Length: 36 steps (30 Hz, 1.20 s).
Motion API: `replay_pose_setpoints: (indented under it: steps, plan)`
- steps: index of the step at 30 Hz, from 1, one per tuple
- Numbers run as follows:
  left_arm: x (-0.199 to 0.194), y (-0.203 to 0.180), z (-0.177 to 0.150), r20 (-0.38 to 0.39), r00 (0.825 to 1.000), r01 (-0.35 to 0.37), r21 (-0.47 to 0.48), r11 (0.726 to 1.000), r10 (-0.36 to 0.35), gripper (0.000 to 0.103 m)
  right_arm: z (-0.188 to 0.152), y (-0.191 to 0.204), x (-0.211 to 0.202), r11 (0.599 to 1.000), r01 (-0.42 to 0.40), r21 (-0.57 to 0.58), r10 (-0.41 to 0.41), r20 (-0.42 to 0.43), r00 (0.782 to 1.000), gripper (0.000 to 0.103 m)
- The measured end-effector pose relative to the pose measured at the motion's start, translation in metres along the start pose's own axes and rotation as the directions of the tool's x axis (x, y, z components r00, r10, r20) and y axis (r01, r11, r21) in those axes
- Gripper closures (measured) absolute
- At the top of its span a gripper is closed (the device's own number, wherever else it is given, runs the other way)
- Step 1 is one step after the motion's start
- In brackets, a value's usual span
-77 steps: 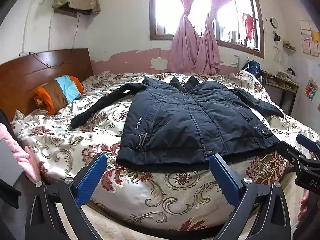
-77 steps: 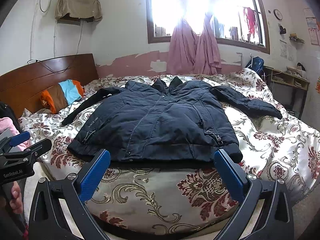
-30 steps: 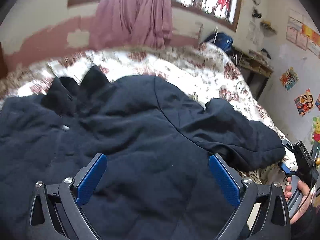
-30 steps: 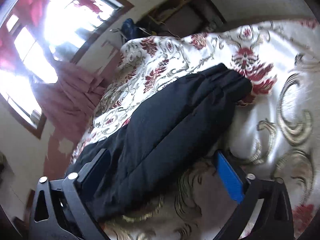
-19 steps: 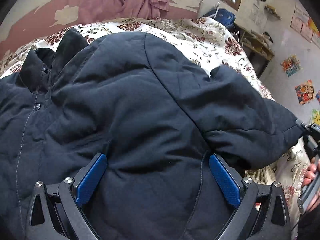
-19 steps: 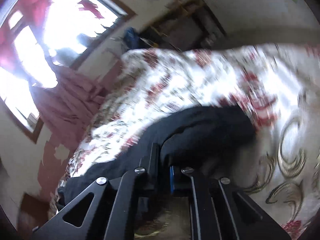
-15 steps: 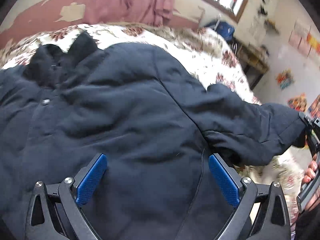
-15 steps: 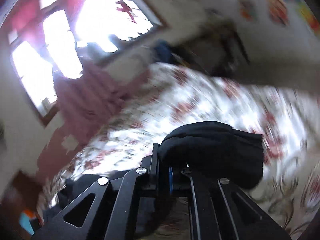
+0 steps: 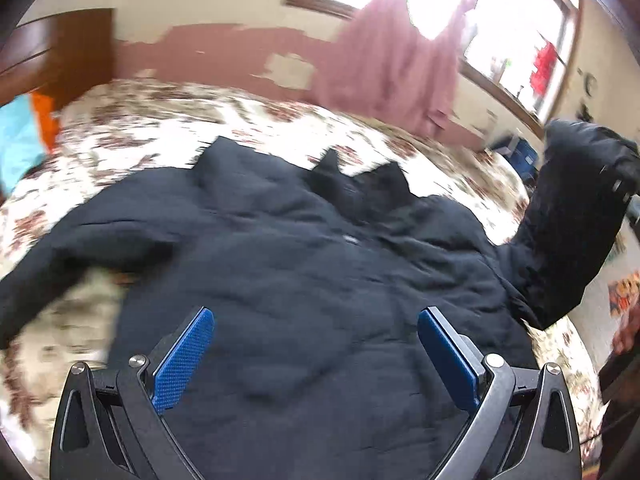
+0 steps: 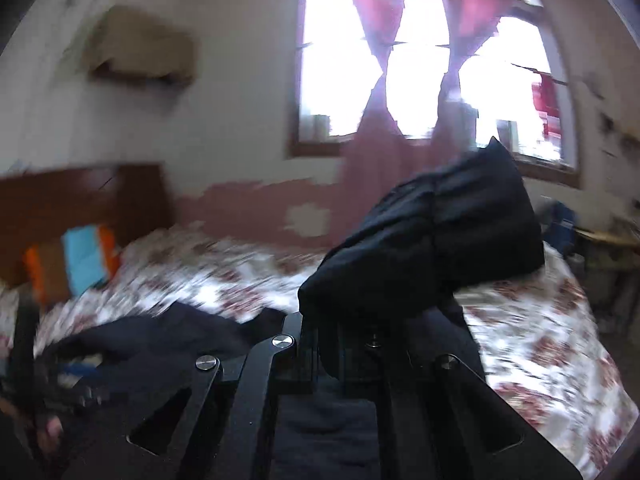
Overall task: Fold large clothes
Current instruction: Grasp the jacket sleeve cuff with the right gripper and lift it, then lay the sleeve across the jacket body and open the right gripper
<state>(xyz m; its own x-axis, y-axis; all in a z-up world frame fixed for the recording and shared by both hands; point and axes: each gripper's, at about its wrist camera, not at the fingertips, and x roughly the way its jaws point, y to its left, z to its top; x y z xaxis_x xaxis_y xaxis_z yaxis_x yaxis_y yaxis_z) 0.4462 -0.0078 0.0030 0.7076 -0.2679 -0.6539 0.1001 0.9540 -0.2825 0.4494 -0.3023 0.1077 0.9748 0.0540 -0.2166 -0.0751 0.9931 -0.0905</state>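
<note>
The jacket [image 9: 304, 280] lies front-up on the bed [image 9: 168, 128], collar toward the window, body spread flat. Its right sleeve [image 10: 440, 236] is up off the quilt: my right tool [image 10: 340, 344] is clamped shut on the cuff end, and the sleeve hangs from it in a steep line down to the shoulder. My left tool [image 9: 316, 352] hovers over the lower chest with jaws wide apart and nothing between them.

The step in hand, as I judge it, is folding this sleeve across the front. To do it well I should carry the cuff in a low arc over the chest so the padded cloth creases at the shoulder seam and does not drag the whole body sideways. The left tool could press down near that seam as an anchor. I should lay the sleeve straight, then release only once the cuff rests on the body.

Both views are smeared, so I can't tell whether the far sleeve [image 9: 60, 264] lies flat.
</note>
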Motion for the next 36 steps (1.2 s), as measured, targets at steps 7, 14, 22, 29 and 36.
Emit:
replay_pose_setpoints:
  steps: [7, 14, 22, 29, 36]
  plan:
    - [-0.032, 0.076, -0.007, 0.039, 0.995, -0.091, -0.071, 0.993, 0.094, 0.001, -0.063, 0.141, 0.042, 0.951, -0.140, -0.277, 0.069, -0.249, 0.966, 0.096]
    - [-0.029, 0.101, -0.021, 0.038, 0.995, -0.084, -0.104, 0.991, 0.088, 0.001, -0.150, 0.192, 0.068, 0.867, -0.360, -0.344, 0.107, -0.578, 0.809, 0.032]
    - [-0.007, 0.064, -0.017, 0.075, 0.997, -0.005, -0.050, 0.999, 0.009, 0.001, -0.104, 0.119, -0.026, 0.910, -0.359, -0.209, 0.237, -0.448, 0.862, 0.026]
    - [0.050, 0.000, -0.018, 0.043, 0.997, -0.067, 0.108, 0.992, 0.062, 0.000, -0.097, -0.017, -0.041, 0.999, -0.012, -0.046, -0.004, -0.341, 0.940, 0.028]
    - [0.104, -0.017, -0.040, -0.037, 0.962, -0.255, 0.219, 0.942, 0.269, 0.000, -0.165, -0.091, 0.004, 0.978, 0.116, 0.172, -0.018, -0.488, 0.873, 0.074]
